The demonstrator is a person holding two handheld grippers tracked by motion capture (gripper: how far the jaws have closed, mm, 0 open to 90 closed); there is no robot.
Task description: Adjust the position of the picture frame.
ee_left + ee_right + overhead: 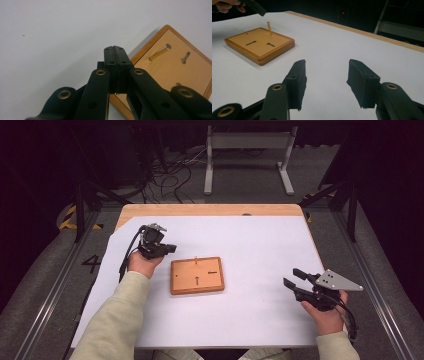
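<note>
One wooden board (197, 275) just beside left gripper (171, 248).

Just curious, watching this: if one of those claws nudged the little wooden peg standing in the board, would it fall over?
Probably not at once: the peg stands seated in the wooden board, so its hole likely steadies it. It looks thin and stiff, so a hard sideways push might snap or lever it out. Once loose on the table, its round shape would likely roll.
</note>
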